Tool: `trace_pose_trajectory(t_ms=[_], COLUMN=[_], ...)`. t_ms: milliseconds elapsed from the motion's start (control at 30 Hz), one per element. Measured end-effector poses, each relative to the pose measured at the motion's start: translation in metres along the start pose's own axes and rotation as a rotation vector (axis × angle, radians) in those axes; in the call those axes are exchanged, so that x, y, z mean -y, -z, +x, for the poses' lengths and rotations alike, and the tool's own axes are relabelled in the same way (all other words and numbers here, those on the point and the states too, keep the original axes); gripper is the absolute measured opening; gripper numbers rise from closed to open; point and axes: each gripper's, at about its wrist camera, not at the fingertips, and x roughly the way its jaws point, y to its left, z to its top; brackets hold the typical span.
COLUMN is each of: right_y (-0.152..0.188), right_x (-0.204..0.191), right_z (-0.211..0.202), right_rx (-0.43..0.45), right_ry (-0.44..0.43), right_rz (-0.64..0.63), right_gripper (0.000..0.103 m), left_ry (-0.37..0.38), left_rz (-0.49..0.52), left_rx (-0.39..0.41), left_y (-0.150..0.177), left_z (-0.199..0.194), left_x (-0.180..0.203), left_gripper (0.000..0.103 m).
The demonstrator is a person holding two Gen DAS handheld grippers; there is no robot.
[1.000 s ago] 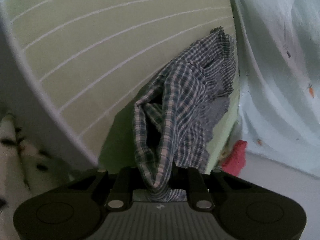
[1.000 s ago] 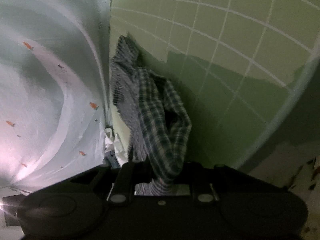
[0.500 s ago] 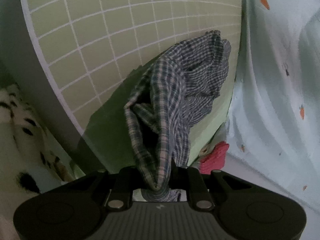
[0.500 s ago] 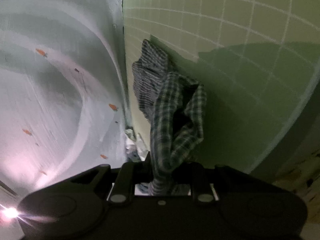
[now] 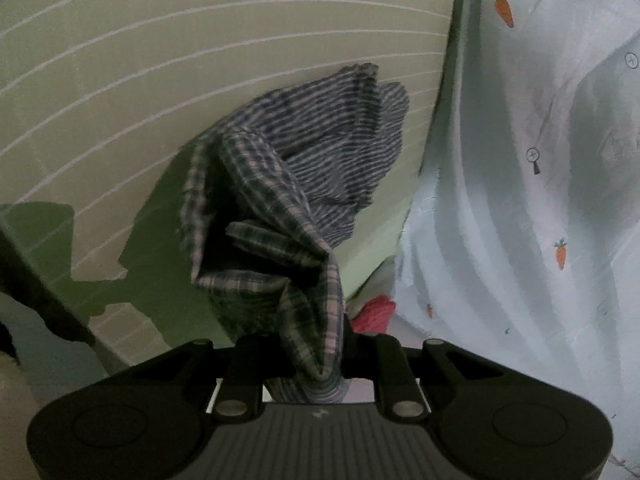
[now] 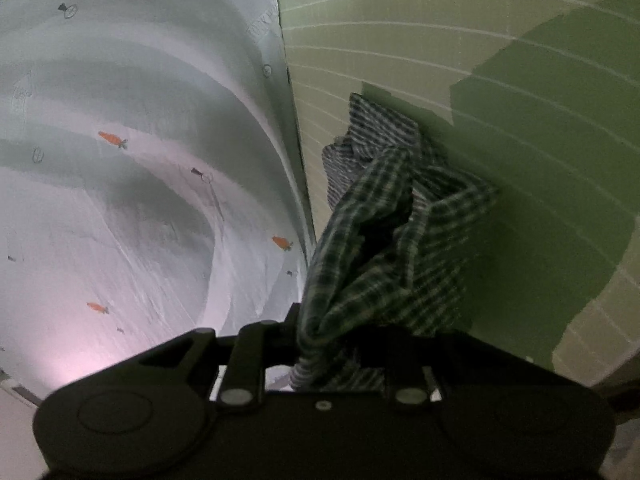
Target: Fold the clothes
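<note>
A blue and white checked garment [image 5: 288, 208] hangs bunched over a light green gridded surface [image 5: 160, 80]. My left gripper [image 5: 314, 360] is shut on one bunched edge of it. My right gripper [image 6: 324, 352] is shut on another edge of the same checked garment [image 6: 392, 240]. The cloth is lifted and crumpled between the two, its far end touching or close to the green surface. The fingertips are hidden in the cloth folds.
A pale curtain with small carrot prints [image 5: 540, 160] hangs at the right of the left wrist view and at the left of the right wrist view [image 6: 140, 160]. A red cloth item [image 5: 374, 314] lies at the foot of the curtain. Gripper shadows fall on the green surface [image 6: 540, 160].
Both views have swung and blurred with motion. The garment stays held in both grippers, and its folds have shifted and bunched closer to the grippers.
</note>
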Motion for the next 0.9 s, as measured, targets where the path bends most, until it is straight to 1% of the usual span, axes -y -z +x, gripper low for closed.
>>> trace_pose_trajectory(t_ms=[167,300,467,567,600,667,733,800,833,867,900], right_y=[-0.02,-0.039,-0.069,-0.097,-0.109,-0.134,-0.151,-0.158,-0.155,-0.152,-0.149], right_x=[-0.012,-0.02,-0.036,-0.052,-0.059,-0.079,-0.102,-0.123,-0.132,-0.14,-0.147], right_z=[0.02,0.044,0.089,0.125,0.138,0.163,0.182,0.193,0.197,0.2,0.204], right_rx=[0.019,0.045,0.051,0.042,0.045,0.074,0.09,0.08,0.07,0.061,0.052], right_ry=[0.014,0.04,0.065,0.061,0.049,0.035,0.037,0.05,0.08,0.109,0.145], right_rz=[0.047,0.094,0.137,0.114,0.086,0.004,-0.092,-0.218,-0.307,-0.397,-0.485], right_gripper=[0.028,0.031,0.032,0.032,0.032,0.034,0.038,0.053,0.056,0.062,0.068], left_ry=[0.007,0.01,0.028,0.037,0.043,0.093,0.131,0.151,0.153,0.145,0.12], left_rz=[-0.026,-0.045,-0.063,-0.063,-0.06,-0.05,-0.032,0.024,0.064,0.108,0.143], left_rx=[0.001,0.004,0.023,0.04,0.043,0.06,0.103,0.146,0.165,0.185,0.199], left_y=[-0.019,-0.042,-0.082,-0.11,-0.121,-0.145,-0.161,-0.168,-0.169,-0.168,-0.167], left_z=[0.02,0.038,0.064,0.081,0.087,0.099,0.102,0.1,0.099,0.097,0.097], left_x=[0.024,0.044,0.075,0.097,0.105,0.123,0.138,0.153,0.158,0.16,0.158], left_gripper=[0.024,0.024,0.024,0.024,0.024,0.024,0.025,0.034,0.045,0.055,0.059])
